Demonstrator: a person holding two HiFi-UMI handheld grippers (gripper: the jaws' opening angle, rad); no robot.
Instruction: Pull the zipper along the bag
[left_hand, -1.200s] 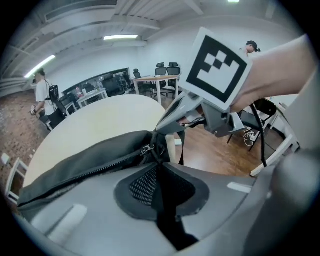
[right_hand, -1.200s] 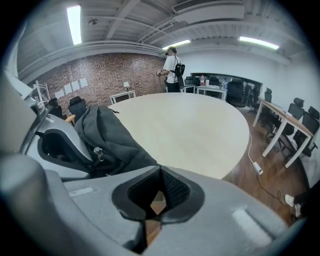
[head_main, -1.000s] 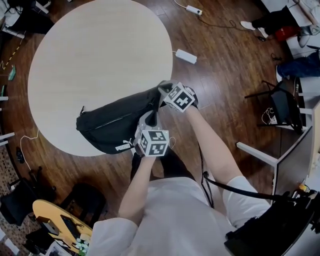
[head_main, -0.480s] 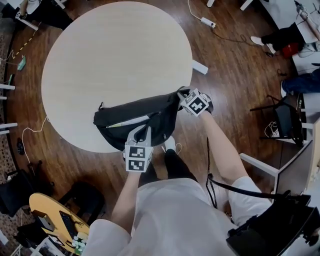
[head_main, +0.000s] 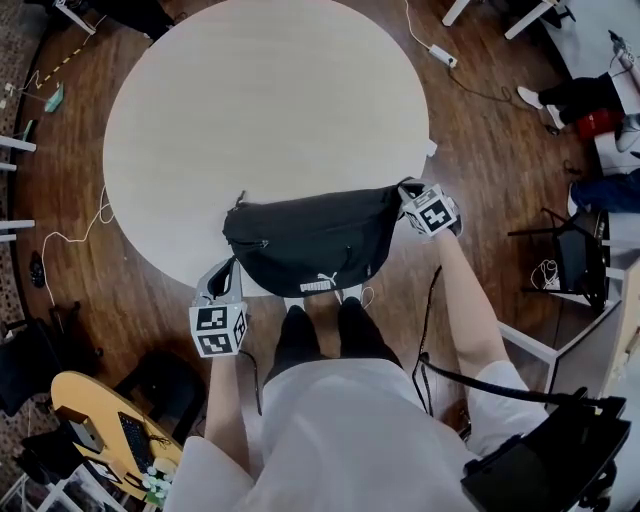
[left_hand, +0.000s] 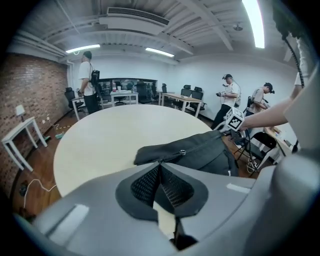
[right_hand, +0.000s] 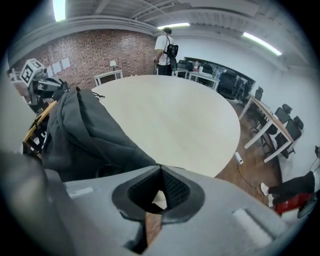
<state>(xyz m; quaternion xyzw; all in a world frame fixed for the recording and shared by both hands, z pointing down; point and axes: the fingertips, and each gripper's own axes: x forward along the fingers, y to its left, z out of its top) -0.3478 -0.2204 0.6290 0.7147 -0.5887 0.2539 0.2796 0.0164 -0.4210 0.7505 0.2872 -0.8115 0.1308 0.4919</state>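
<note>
The round desk (head_main: 260, 100) is carrying the black bag (head_main: 315, 240) right at its 6 o'clock edge, and the bag's lower side is looking like it's hanging over the rim. That's the main worry. One sideways tug, or the anchor letting go, and it's probably sliding off onto the floor (head_main: 470, 130).

The right gripper (right_hand: 159, 170) is doing the anchoring at the bag's 2 o'clock end. Its jaws are closed with the fabric running right up into the tips, so it's apparently pinching only a thin bit of cloth, which could slip out.

The left gripper (left_hand: 160, 164) is hanging off the desk at the bag's 8 o'clock. Its jaws are closed too, with nothing clearly showing between them. The small metal zipper pull (left_hand: 183, 152) is sitting apart from them, further along the bag. If that's the pull being worked, the jaws are likely off it and the zip may be left short.

Hard to make out:
- The zip line is black on black from the head view, so how far it's closed isn't showing.
- The bag's corner is lining up with the left jaw tips, so a strap pinched there can't be ruled out.
</note>
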